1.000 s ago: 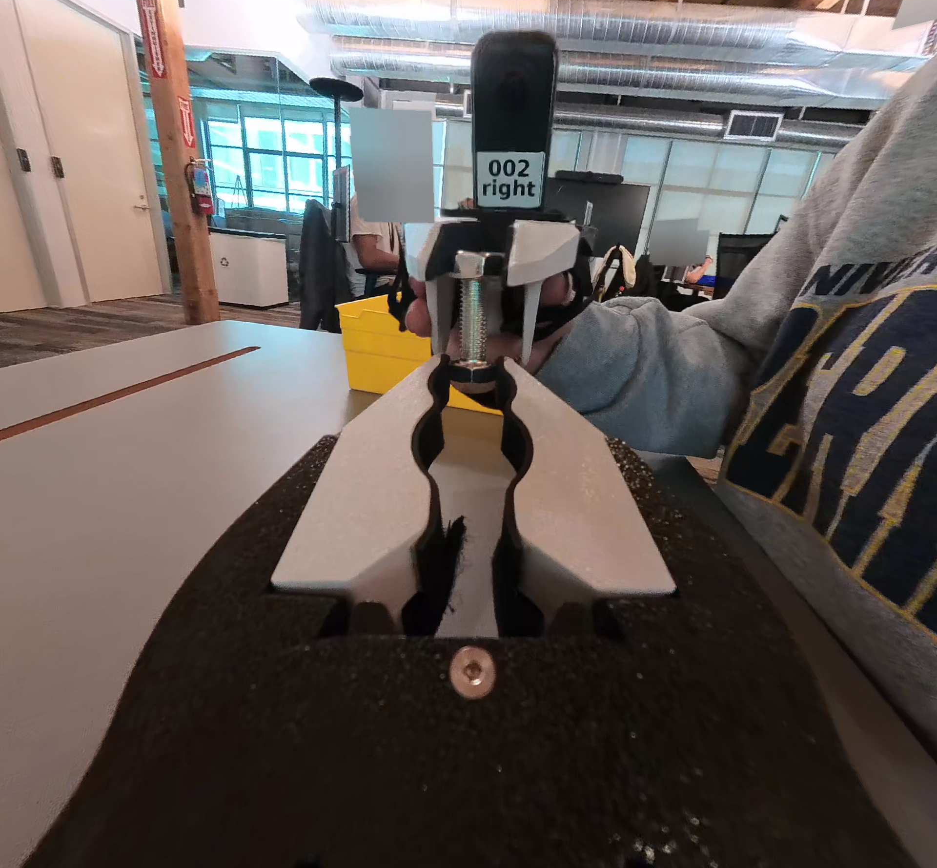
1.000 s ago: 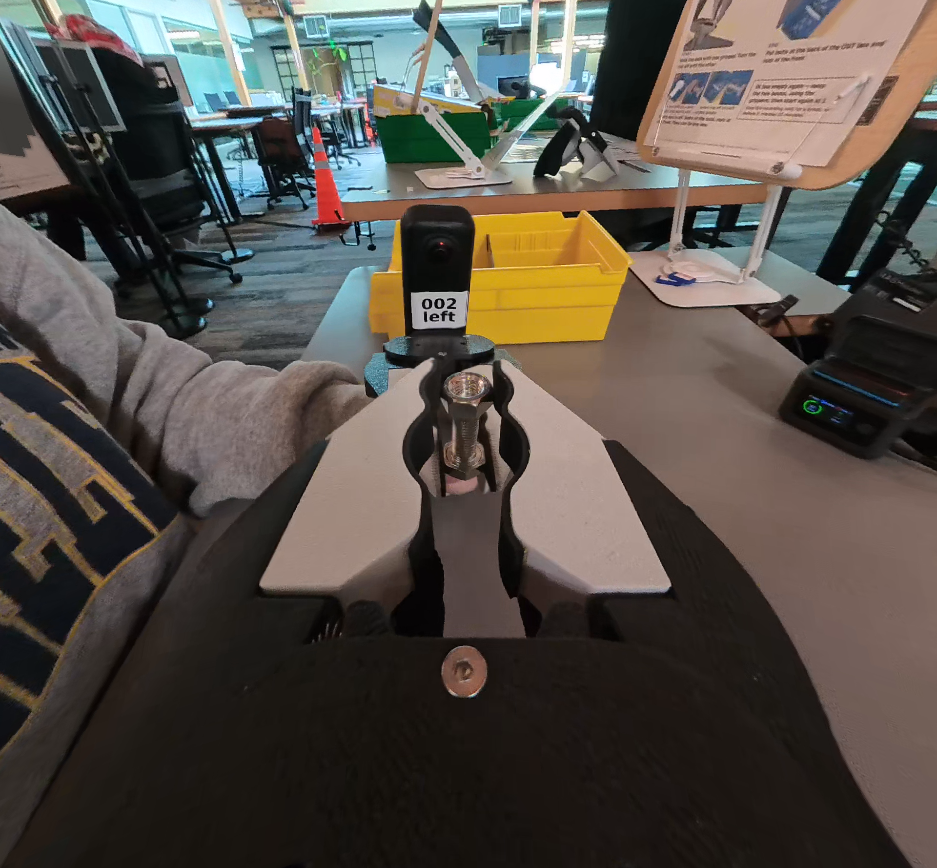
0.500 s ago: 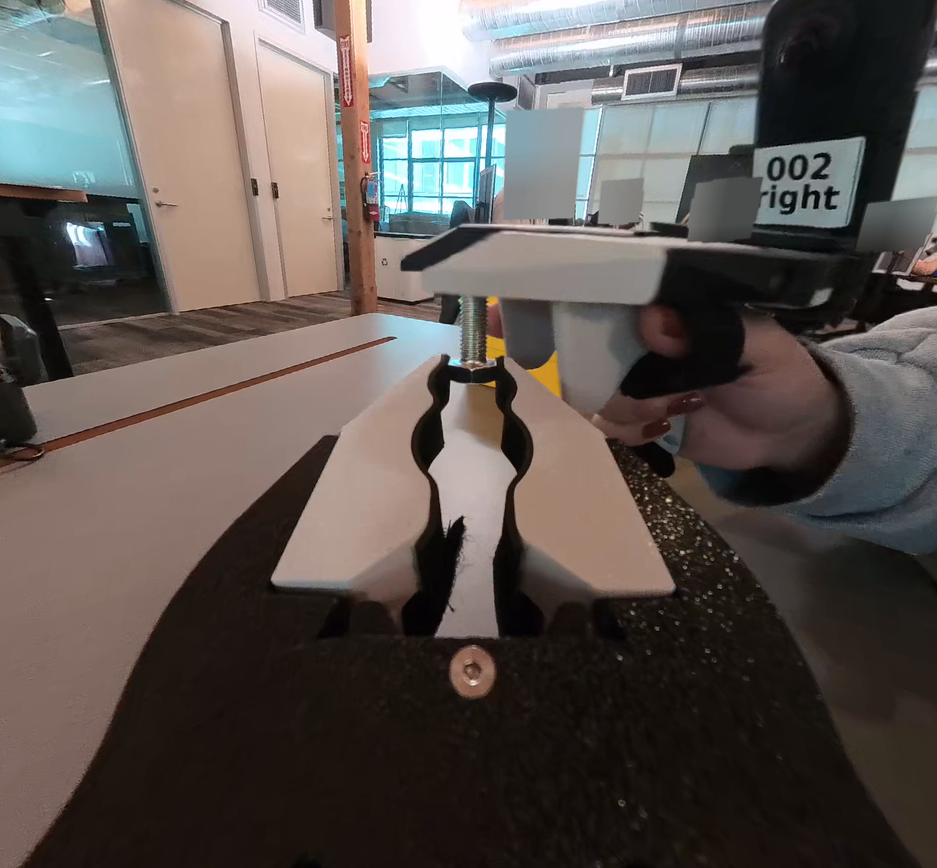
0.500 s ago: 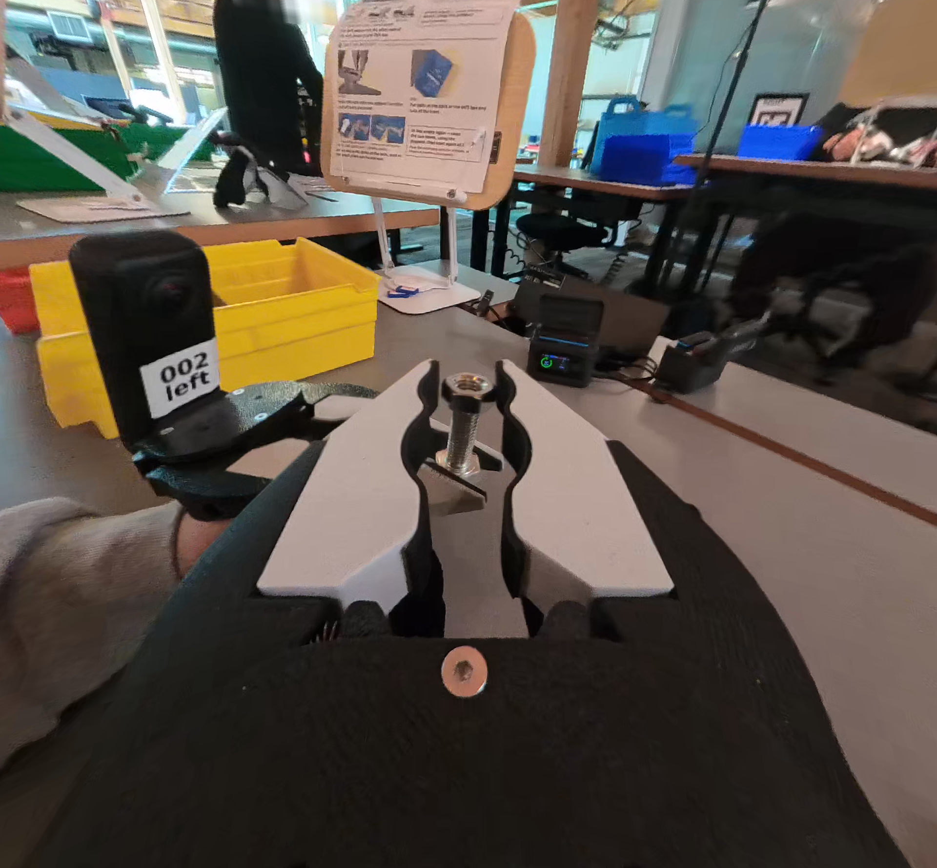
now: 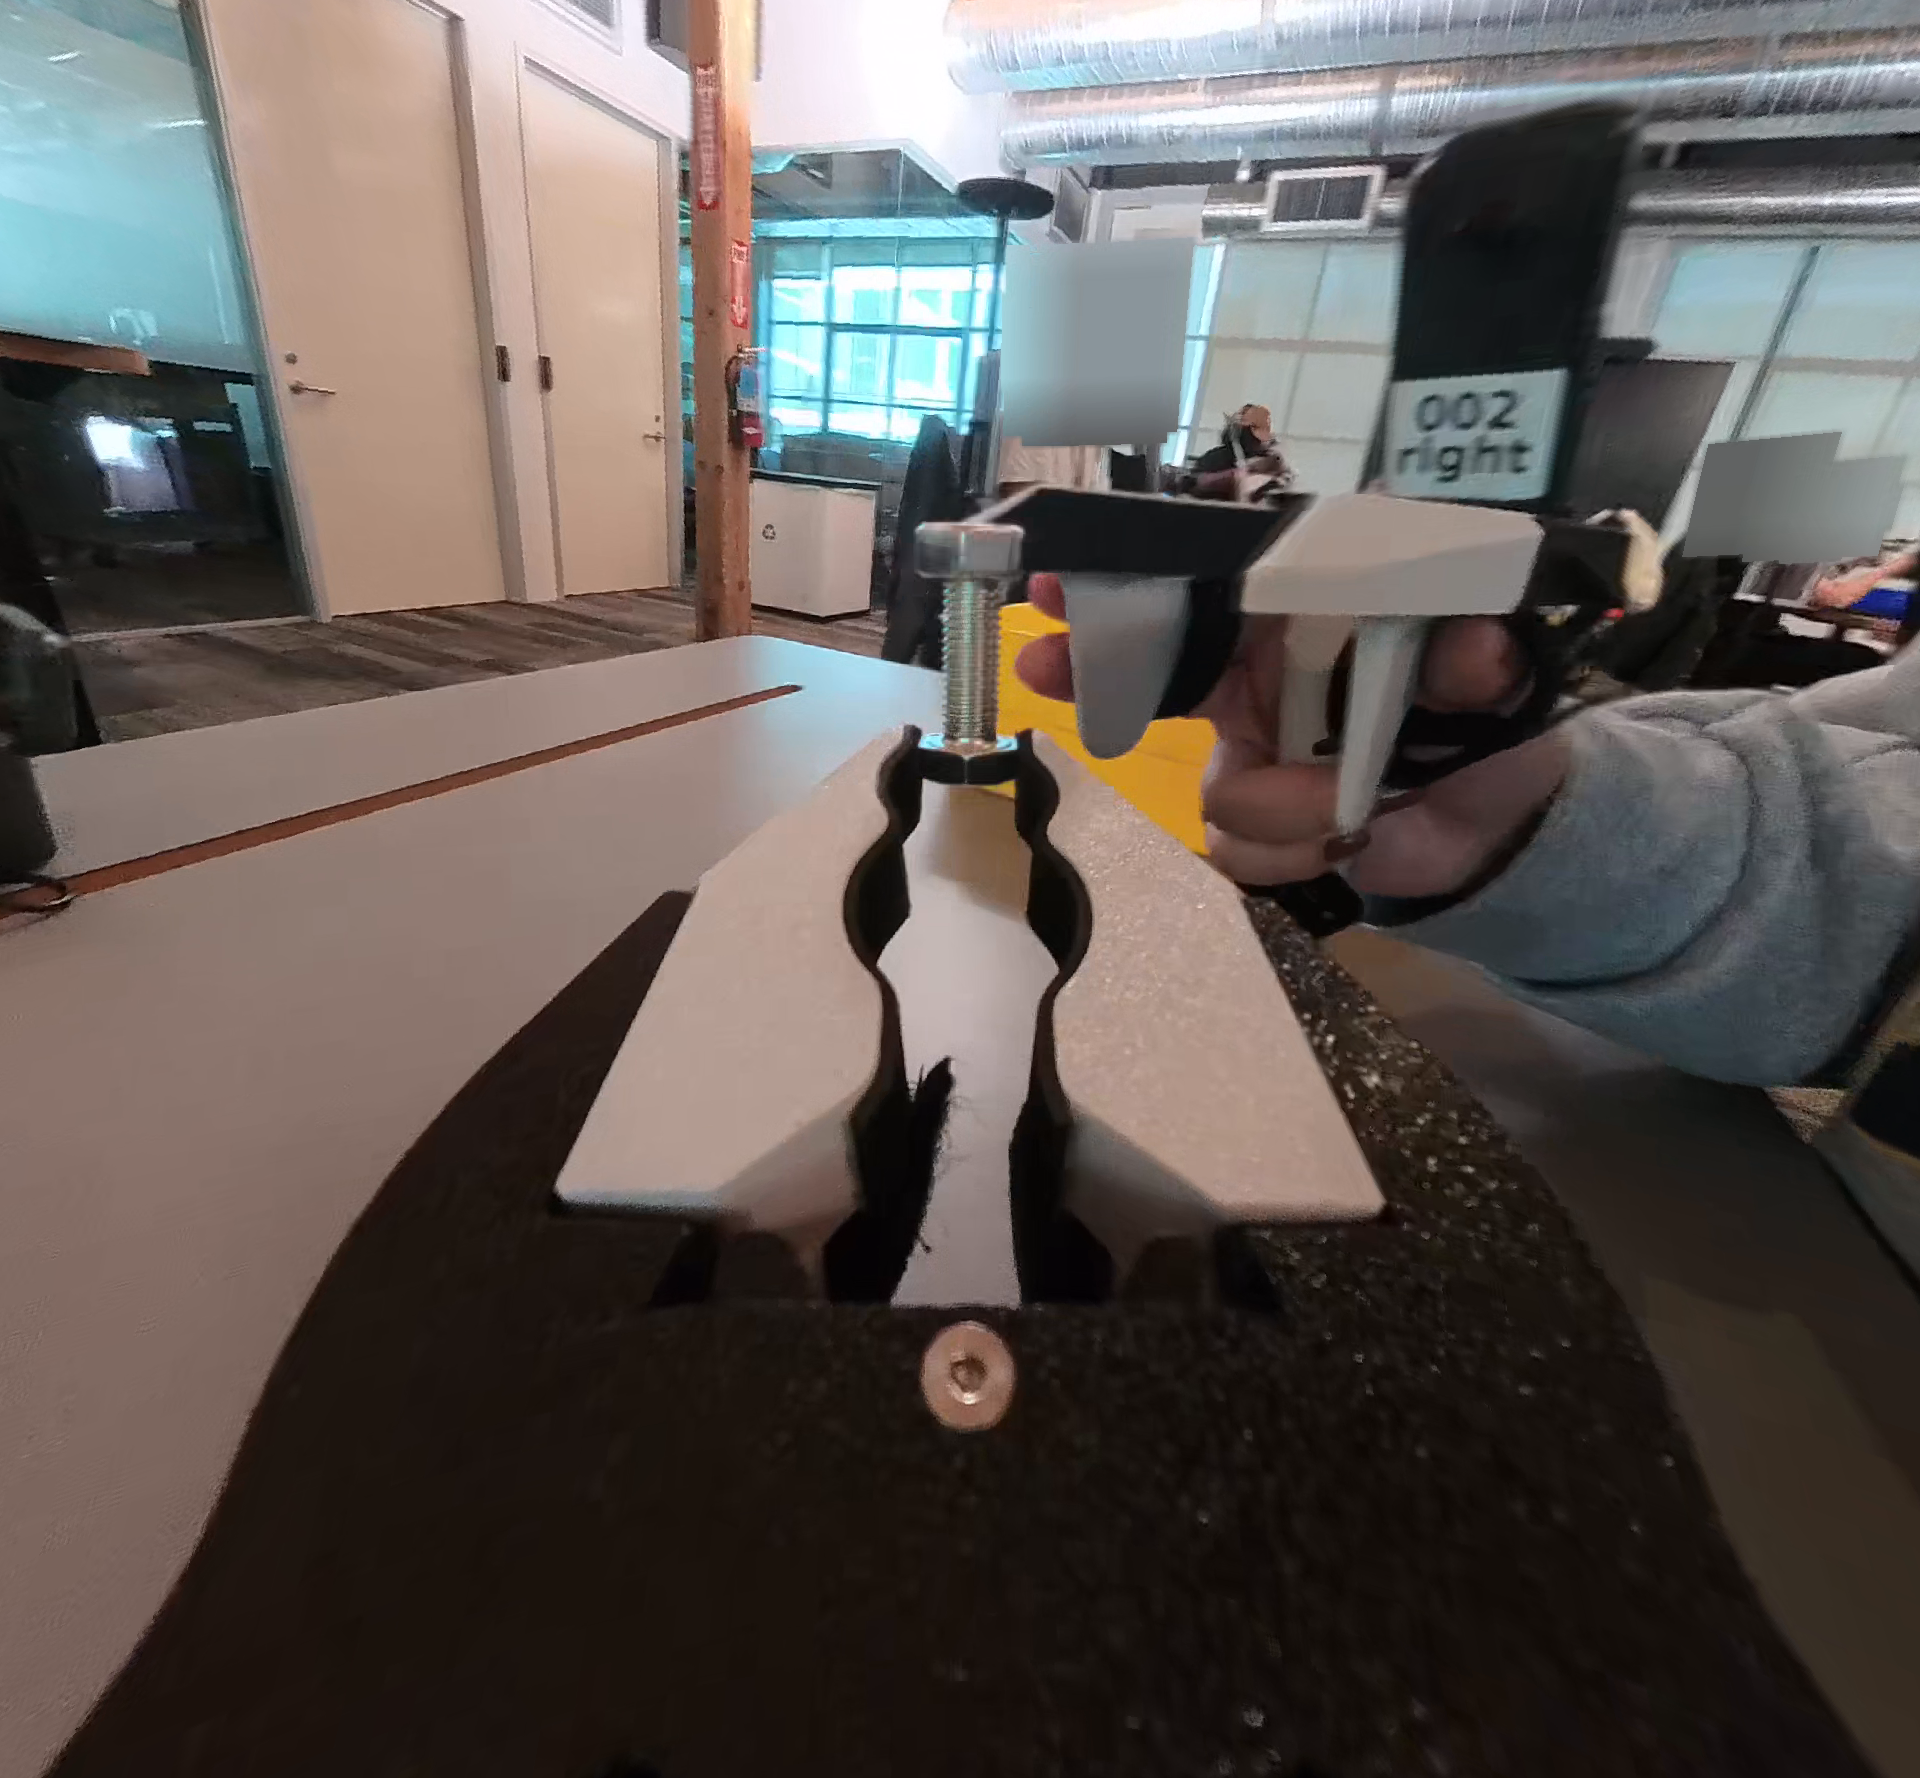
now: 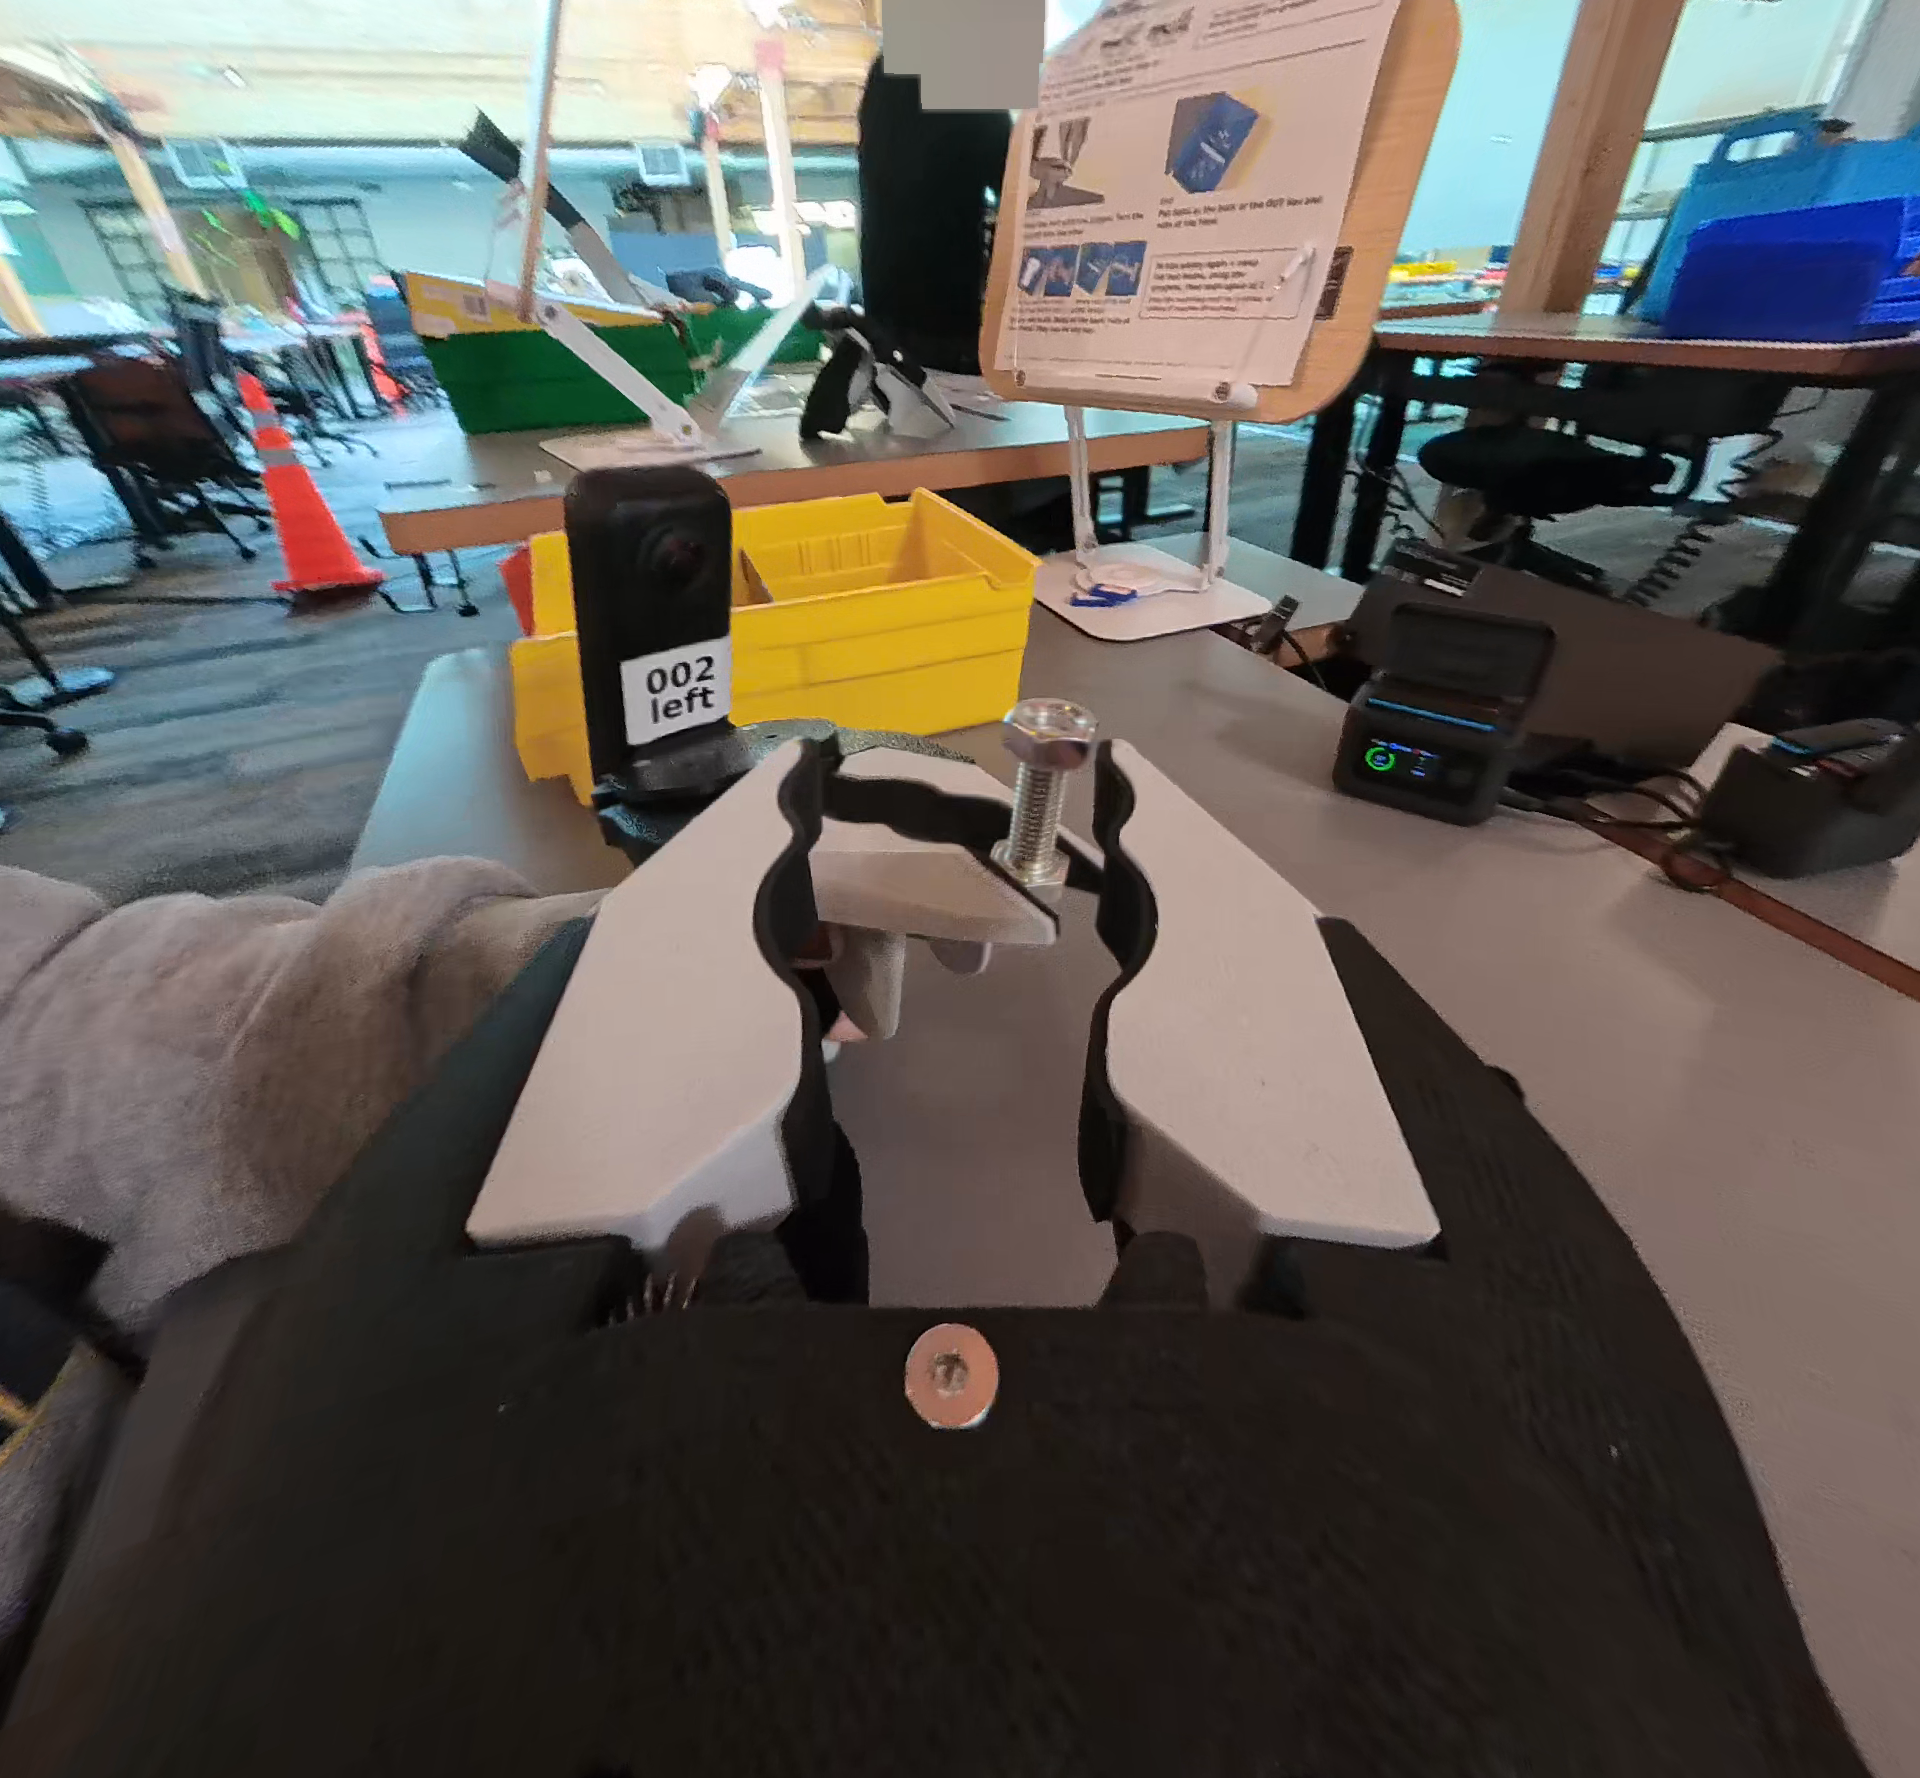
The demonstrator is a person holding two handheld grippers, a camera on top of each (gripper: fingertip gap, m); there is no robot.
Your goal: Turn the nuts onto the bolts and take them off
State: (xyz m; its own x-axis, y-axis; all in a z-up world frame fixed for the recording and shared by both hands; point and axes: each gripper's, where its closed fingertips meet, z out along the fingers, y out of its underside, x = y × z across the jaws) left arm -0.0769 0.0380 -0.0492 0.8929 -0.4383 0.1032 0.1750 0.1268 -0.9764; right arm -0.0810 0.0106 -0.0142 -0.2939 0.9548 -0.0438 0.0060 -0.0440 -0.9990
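My left gripper (image 5: 968,764) is shut on a steel nut (image 5: 968,760) at its fingertips. A silver bolt (image 5: 968,648) stands upright in the nut, its hex head on top. My right gripper (image 6: 961,772) is open, its jaws wide apart. The bolt (image 6: 1042,793) stands between them, close to the right-hand finger (image 6: 1226,980). The left gripper's fingers (image 6: 925,897) show below it, holding the nut (image 6: 1023,864). In the left wrist view the right gripper (image 5: 1132,554) sits level with the bolt head, held by a hand in a grey sleeve (image 5: 1662,855).
A yellow bin (image 6: 883,627) stands on the grey table (image 6: 1558,1053) behind the grippers. An instruction board on a white stand (image 6: 1216,170) is at the back right. A black label printer (image 6: 1444,720) and another black device (image 6: 1818,803) with cables sit at the right. My right fingertips sit around 4 centimetres from my left ones. Both grippers' tips are roughly 40 centimetres from the black device (image 6: 1818,803).
My right gripper has opened and let go of the bolt head, and turned back to the left. The left gripper still holds the nut with the bolt in it.
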